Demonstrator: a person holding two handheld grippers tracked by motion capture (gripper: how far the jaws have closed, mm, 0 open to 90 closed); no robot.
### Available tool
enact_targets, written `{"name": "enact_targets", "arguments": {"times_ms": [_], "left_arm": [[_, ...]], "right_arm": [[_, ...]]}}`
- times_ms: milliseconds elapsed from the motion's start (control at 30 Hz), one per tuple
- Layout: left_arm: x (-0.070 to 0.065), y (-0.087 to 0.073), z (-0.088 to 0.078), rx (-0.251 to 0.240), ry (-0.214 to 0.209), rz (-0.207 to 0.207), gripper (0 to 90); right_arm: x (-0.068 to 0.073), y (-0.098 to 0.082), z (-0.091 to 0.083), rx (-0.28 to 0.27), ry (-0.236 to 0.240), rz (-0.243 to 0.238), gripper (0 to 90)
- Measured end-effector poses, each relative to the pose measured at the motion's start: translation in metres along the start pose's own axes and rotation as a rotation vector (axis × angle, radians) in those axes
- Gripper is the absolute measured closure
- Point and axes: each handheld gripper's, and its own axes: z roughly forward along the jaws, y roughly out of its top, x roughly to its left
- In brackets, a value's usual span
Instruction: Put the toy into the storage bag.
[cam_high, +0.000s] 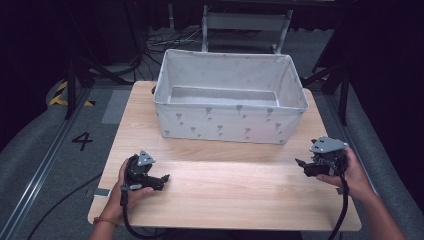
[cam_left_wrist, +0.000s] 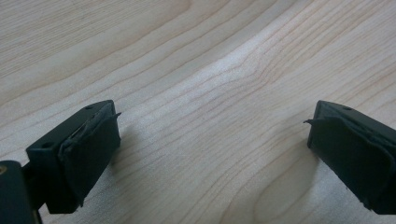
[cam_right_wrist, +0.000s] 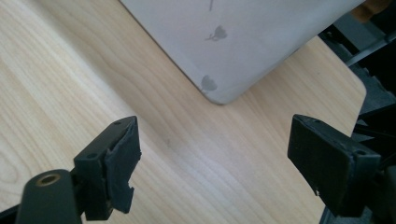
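Two grippers, both with jaws spread wide and nothing between them. Your left gripper (cam_high: 161, 178) sits low over the table (cam_high: 225, 200) on the near side of the fabric bin (cam_high: 227, 120), off its left end; your right gripper (cam_high: 303, 165) is near the bin's right front corner (cam_right_wrist: 219, 95). The bin looks empty and stands at the table's far edge. Risk: swing the right one forward and a jaw could catch the soft wall and shove the bin back. Light wood top, dark room, cables on the floor beyond the bin.

Left hand-held gripper (cam_high: 165, 177) and right hand-held gripper (cam_high: 299, 163): jaws apart, empty.
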Motion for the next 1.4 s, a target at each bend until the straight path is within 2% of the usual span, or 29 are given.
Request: {"name": "enact_targets", "arguments": {"times_ms": [133, 367, 400, 533, 633, 800, 833, 900, 967, 1000, 1033, 1067, 1167, 1200, 1267, 1333, 1400], "left_arm": [[0.000, 0.000, 0.000, 0.000, -0.001, 0.000, 2.8], [0.000, 0.000, 0.000, 0.000, 0.000, 0.000, 2.7], [0.000, 0.000, 0.000, 0.000, -0.001, 0.000, 2.7], [0.000, 0.000, 0.000, 0.000, 0.000, 0.000, 2.7], [0.000, 0.000, 0.000, 0.000, 0.000, 0.000, 2.7], [0.000, 0.000, 0.000, 0.000, -0.001, 0.000, 2.7], [0.000, 0.000, 0.000, 0.000, -0.001, 0.000, 2.8], [0.000, 0.000, 0.000, 0.000, 0.000, 0.001, 2.8], [-0.001, 0.000, 0.000, -0.002, 0.005, -0.004, 2.8], [-0.001, 0.000, 0.000, -0.002, 0.005, -0.004, 2.8], [-0.001, 0.000, 0.000, -0.002, 0.004, -0.005, 2.8], [0.000, 0.000, 0.000, 0.000, 0.002, -0.002, 2.7], [0.001, 0.001, 0.000, -0.001, 0.004, 0.008, 2.4], [0.001, 0.001, 0.000, -0.001, 0.004, 0.008, 2.3], [0.001, 0.001, 0.000, -0.001, 0.005, 0.008, 2.3], [0.001, 0.001, 0.000, 0.000, 0.005, 0.008, 2.3], [0.001, 0.001, 0.001, 0.001, 0.003, 0.009, 2.1]], "right_arm": [[0.005, -0.009, 0.003, 0.004, 0.016, -0.010, 17.4], [0.009, -0.025, 0.006, 0.001, 0.029, 0.012, 17.1], [0.010, -0.030, 0.007, 0.000, 0.045, 0.027, 17.1], [0.011, -0.040, 0.008, -0.005, 0.049, 0.039, 17.0], [0.012, -0.052, 0.010, -0.018, 0.070, 0.077, 16.6], [0.015, -0.067, 0.010, -0.038, 0.094, 0.112, 16.2], [0.016, -0.074, 0.011, -0.054, 0.086, 0.157, 16.1], [0.016, -0.081, 0.012, -0.068, 0.093, 0.208, 16.1], [0.015, -0.090, 0.012, -0.061, 0.097, 0.244, 16.1], [0.015, -0.090, 0.012, -0.061, 0.097, 0.244, 16.1], [0.015, -0.099, 0.012, -0.065, 0.098, 0.290, 16.2], [0.015, -0.103, 0.012, -0.073, 0.102, 0.311, 16.4], [0.014, -0.113, 0.012, -0.077, 0.112, 0.349, 16.3], [0.014, -0.113, 0.012, -0.077, 0.112, 0.349, 16.3], [0.015, -0.119, 0.015, -0.044, 0.099, 0.345, 15.0], [0.013, -0.123, 0.017, -0.057, 0.119, 0.382, 14.9], [0.011, -0.125, 0.017, -0.055, 0.122, 0.386, 13.9]]}}
